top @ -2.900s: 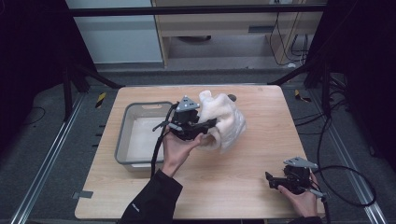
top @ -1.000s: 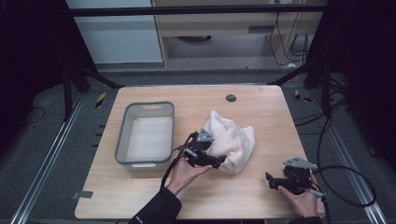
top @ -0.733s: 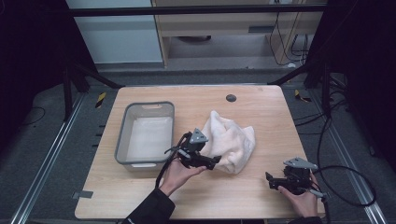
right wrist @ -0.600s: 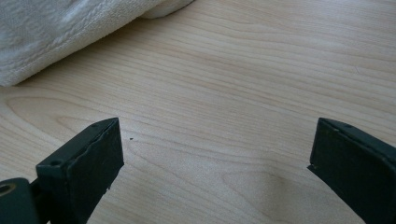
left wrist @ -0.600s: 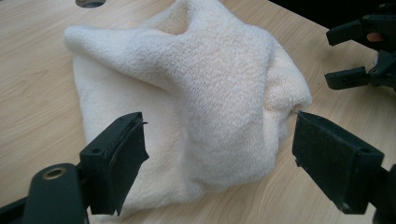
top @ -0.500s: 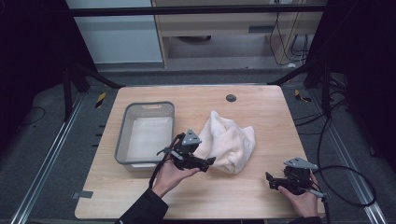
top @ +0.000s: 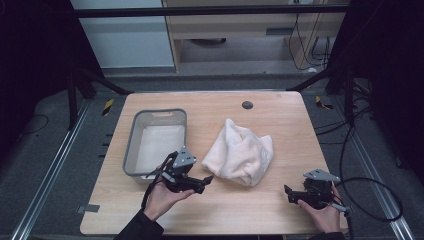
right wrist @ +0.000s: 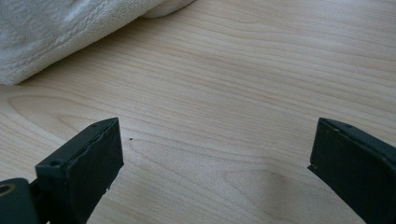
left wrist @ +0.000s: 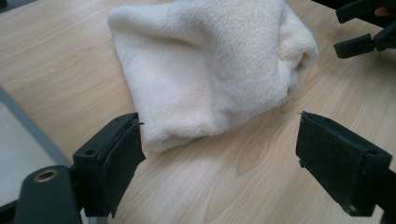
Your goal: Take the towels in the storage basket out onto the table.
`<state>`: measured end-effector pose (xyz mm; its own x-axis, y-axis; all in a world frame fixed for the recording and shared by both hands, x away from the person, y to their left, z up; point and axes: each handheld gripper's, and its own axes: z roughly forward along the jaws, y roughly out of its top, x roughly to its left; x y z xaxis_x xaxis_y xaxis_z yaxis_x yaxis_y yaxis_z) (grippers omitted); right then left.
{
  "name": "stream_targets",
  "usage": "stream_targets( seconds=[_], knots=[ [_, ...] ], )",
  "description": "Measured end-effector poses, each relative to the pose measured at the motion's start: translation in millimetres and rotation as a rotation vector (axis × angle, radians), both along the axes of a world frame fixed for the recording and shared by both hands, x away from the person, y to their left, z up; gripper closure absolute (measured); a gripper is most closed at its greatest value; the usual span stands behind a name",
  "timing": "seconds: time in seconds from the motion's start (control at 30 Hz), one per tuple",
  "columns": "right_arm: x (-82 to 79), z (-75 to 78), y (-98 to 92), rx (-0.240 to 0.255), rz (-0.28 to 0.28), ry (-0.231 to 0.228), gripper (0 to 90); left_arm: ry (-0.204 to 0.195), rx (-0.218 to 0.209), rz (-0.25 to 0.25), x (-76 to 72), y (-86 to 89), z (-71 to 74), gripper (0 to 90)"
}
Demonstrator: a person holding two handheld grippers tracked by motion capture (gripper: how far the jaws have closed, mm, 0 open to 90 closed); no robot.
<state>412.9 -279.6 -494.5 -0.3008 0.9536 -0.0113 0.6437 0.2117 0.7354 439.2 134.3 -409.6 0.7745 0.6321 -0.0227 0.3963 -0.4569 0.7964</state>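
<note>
The cream terry towel (top: 241,152) lies crumpled in a soft, loosely folded heap on the middle of the light wooden tabletop (top: 260,210), right of the grey plastic tub (top: 131,145). Your left gripper (top: 206,180), which a second ago sat against the towel's near edge, has drawn back clear of it; its jaws have just been opening and now stand wide, empty. Your right gripper (top: 286,194) rests unmoved near the tabletop's right front, jaws wide and empty.
</note>
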Motion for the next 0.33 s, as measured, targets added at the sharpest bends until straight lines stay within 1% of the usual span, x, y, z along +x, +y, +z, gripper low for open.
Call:
stream_targets(
  seconds=[0.13,0.27,0.3,0.33],
  knots=[
    [-0.4,0.1,0.0,-0.004,0.001,0.001,2.5,0.008,-0.017,0.02,-7.7,13.9,-6.0,13.6],
    [-1.1,0.2,0.5,-0.004,0.005,0.005,2.5,-0.003,-0.032,0.046,-17.7,29.1,-12.4,13.4],
    [-1.1,-0.1,0.4,-0.01,0.008,0.001,2.5,-0.004,-0.033,0.055,-20.0,32.8,-13.8,13.4],
    [-1.4,0.2,0.7,-0.005,0.007,0.004,2.5,-0.002,-0.031,0.059,-21.7,36.6,-14.8,13.4]
  ],
)
